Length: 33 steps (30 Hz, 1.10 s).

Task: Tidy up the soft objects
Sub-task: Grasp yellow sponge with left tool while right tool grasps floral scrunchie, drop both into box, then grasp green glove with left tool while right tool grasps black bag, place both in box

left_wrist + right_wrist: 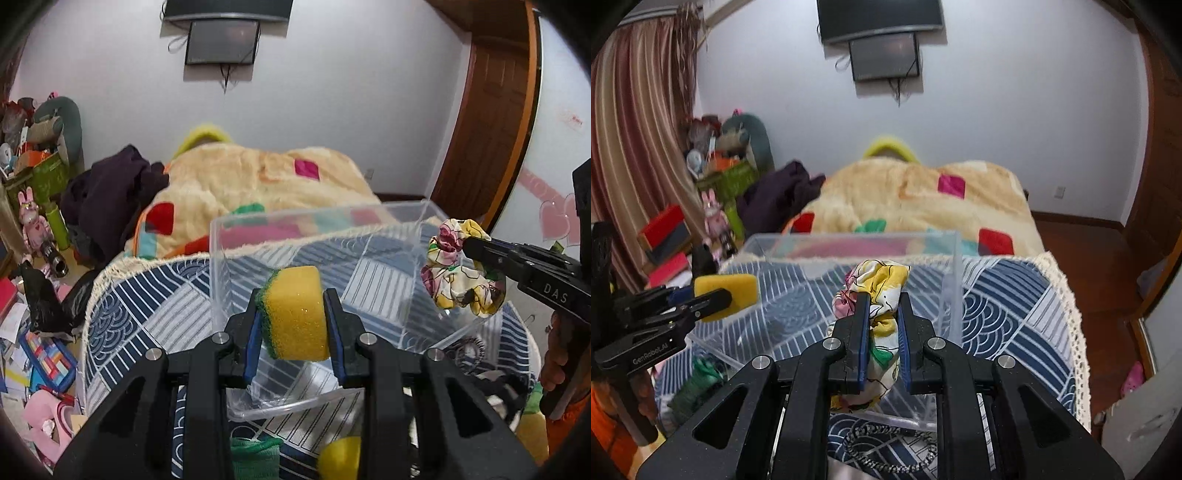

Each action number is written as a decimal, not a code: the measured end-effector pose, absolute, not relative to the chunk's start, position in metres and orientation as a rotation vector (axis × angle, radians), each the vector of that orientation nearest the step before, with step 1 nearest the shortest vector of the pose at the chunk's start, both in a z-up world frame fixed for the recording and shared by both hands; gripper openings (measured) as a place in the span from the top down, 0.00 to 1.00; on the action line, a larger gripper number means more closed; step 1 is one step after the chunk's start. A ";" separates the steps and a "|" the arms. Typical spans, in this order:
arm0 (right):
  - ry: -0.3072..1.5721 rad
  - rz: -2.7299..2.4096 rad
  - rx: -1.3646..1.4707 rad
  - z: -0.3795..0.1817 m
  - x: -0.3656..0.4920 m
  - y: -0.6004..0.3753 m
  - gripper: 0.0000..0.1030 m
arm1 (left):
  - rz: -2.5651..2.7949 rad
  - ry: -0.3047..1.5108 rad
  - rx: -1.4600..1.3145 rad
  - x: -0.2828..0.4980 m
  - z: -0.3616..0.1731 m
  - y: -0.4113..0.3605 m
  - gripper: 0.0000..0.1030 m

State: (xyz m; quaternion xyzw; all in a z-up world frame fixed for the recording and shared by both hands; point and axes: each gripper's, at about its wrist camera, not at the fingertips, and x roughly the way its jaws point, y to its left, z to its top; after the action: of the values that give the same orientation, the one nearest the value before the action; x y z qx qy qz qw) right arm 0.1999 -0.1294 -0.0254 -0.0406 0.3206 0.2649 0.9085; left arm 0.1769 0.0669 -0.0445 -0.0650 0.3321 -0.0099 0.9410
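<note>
My left gripper [290, 295] is shut on a yellow sponge with a green scouring side [295, 314] and holds it above the clear plastic bin [332, 229]. It also shows in the right wrist view [726, 291] at the left, with the sponge [738, 286]. My right gripper [882, 295] is shut on a floral fabric scrunchie [877, 280] and holds it over the bin [955, 280]. In the left wrist view the right gripper [469, 245] holds the scrunchie [456, 269] over the bin's right edge.
The bin stands on a blue and white patterned cloth [1004, 295]. A green knit cloth [255, 456], a yellow ball [340, 458] and a dark chain [886, 443] lie near its front. A blanket-covered bed [923, 199] is behind. Clutter fills the floor at left [33, 332].
</note>
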 end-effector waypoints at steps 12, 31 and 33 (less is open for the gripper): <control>0.725 0.572 -0.130 -0.035 0.196 -0.132 0.62 | -0.041 0.727 -0.133 0.181 -0.053 0.065 0.47; 0.558 0.657 -0.015 -0.003 0.118 -0.157 0.02 | 0.026 0.624 -0.171 0.093 -0.025 0.087 0.08; 0.562 0.661 -0.023 -0.010 0.112 -0.154 0.00 | 0.042 0.637 -0.147 0.085 -0.032 0.086 0.08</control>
State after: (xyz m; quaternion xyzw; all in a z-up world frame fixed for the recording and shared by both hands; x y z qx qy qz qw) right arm 0.1117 -0.1541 -0.0096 -0.0113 0.2723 0.3203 0.9073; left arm 0.0852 0.0855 -0.0320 -0.0720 0.3126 0.0204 0.9469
